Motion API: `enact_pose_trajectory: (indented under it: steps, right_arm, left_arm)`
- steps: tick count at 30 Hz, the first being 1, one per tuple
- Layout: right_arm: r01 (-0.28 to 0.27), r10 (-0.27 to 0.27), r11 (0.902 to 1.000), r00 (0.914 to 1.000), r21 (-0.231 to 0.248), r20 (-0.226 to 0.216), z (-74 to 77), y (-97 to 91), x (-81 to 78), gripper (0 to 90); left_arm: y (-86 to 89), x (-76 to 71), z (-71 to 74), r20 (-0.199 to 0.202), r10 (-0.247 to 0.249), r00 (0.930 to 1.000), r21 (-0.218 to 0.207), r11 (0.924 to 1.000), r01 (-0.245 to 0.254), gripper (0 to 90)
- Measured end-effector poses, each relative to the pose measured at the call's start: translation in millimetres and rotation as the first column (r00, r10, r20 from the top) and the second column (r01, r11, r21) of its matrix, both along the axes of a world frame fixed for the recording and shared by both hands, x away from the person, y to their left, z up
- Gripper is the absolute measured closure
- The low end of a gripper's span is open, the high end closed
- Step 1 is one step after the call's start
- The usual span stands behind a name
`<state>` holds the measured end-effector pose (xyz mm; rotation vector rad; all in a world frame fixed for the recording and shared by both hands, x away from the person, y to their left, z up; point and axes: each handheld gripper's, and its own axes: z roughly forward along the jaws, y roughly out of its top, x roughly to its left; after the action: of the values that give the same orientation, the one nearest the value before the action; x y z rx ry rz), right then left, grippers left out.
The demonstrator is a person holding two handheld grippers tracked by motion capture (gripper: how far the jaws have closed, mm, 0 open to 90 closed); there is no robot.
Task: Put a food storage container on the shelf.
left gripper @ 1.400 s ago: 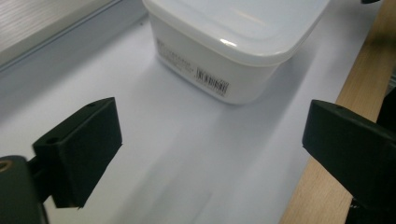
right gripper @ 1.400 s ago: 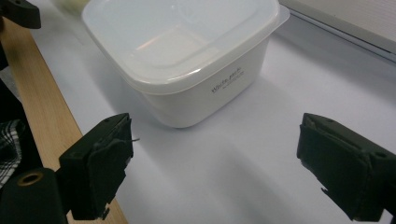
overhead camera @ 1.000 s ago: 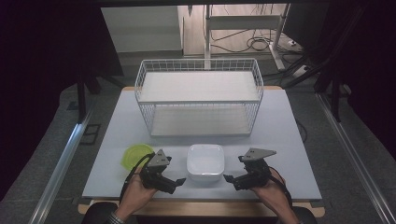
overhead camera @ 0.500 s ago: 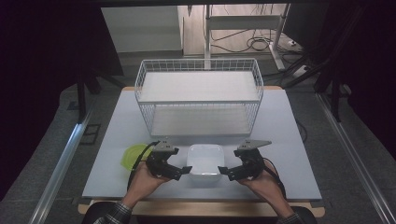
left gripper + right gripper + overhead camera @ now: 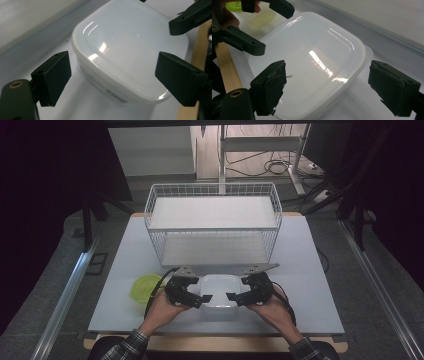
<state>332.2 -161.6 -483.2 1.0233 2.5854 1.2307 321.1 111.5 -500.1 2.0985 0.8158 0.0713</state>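
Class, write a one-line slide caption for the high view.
Two hand-held grippers, left gripper and right gripper, flank a lidded white container before a wire basket.

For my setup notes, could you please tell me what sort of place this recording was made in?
Probably a lab or workshop recording station, not a home. A plain white table stands on grey carpet, loose cables trail on the floor behind it, and the staged props are sparse: a white wire basket and a lidded plastic container.

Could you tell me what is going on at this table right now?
A person brings a tool in each hand to a white lidded plastic container from both sides. The left tool and right tool have just been closing, jaws straddling its corners without pressing. A green bowl and wire basket stand nearby.
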Motion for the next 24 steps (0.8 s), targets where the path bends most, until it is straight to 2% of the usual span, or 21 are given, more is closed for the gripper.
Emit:
enact_pose_trajectory:
  steps: [6, 9, 10, 11, 14, 15, 16, 17, 21, 24]
  right_arm:
    - [0.006, -0.005, 0.9999, 0.9983, 0.016, -0.057, -4.0, -0.7, 1.2, 20.6]
    - [0.016, -0.013, 0.9995, 0.9964, 0.028, -0.084, -3.0, -4.7, 2.0, 27.7]
    - [0.02, -0.009, 0.9973, 0.9882, 0.07, -0.153, -5.6, -8.9, 4.4, 31.1]
    - [0.02, -0.009, 0.9973, 0.9882, 0.07, -0.153, -5.6, -8.9, 4.4, 31.1]
    - [0.044, -0.02, 0.9933, 0.9771, 0.107, -0.212, -8.2, -14.1, 6.1, 36.6]
    - [0.051, -0.027, 0.993, 0.9766, 0.107, -0.213, -7.1, -15.4, 5.8, 40.8]
    - [0.069, -0.045, 0.9924, 0.9745, 0.102, -0.22, -3.6, -17.9, 4.1, 47.6]
    - [0.069, -0.045, 0.9924, 0.9745, 0.102, -0.22, -3.6, -17.9, 4.1, 47.6]
    - [0.11, -0.075, 0.9855, 0.966, 0.129, -0.247, -0.7, -23.6, -0.2, 58.8]
    - [0.127, -0.093, 0.9818, 0.9701, 0.141, -0.224, 3.6, -26.8, -4.6, 65.3]
  left_arm:
    - [1.0, 4.0, -5.9, -0.085, -0.026, 0.996, -0.061, 0.9979, 0.021, 13.8]
    - [1.5, 3.5, -5.9, -0.108, -0.022, 0.9939, -0.063, 0.9979, 0.016, 15.8]
    - [2.1, 2.7, -6.1, -0.128, -0.023, 0.9915, -0.07, 0.9974, 0.014, 16.8]
    - [2.1, 2.7, -6.1, -0.128, -0.023, 0.9915, -0.07, 0.9974, 0.014, 17.9]
    - [6.0, 1.8, -5.2, -0.167, -0.014, 0.9859, -0.082, 0.9966, 0.001, 21.9]
    - [8.0, 0.9, -3.9, -0.163, -0.01, 0.9865, -0.082, 0.9966, -0.004, 25.4]
    - [9.3, -1.0, -2.2, -0.157, -0.007, 0.9875, -0.078, 0.9969, -0.005, 33.1]
    - [10.2, -2.8, -0.3, -0.15, -0.004, 0.9887, -0.069, 0.9976, -0.007, 33.1]
    - [12.5, -8.3, 4.4, -0.131, 0.023, 0.9911, -0.069, 0.9971, -0.033, 45.1]
    - [13.7, -11.9, 7.9, -0.094, 0.057, 0.994, -0.082, 0.9945, -0.065, 56.2]
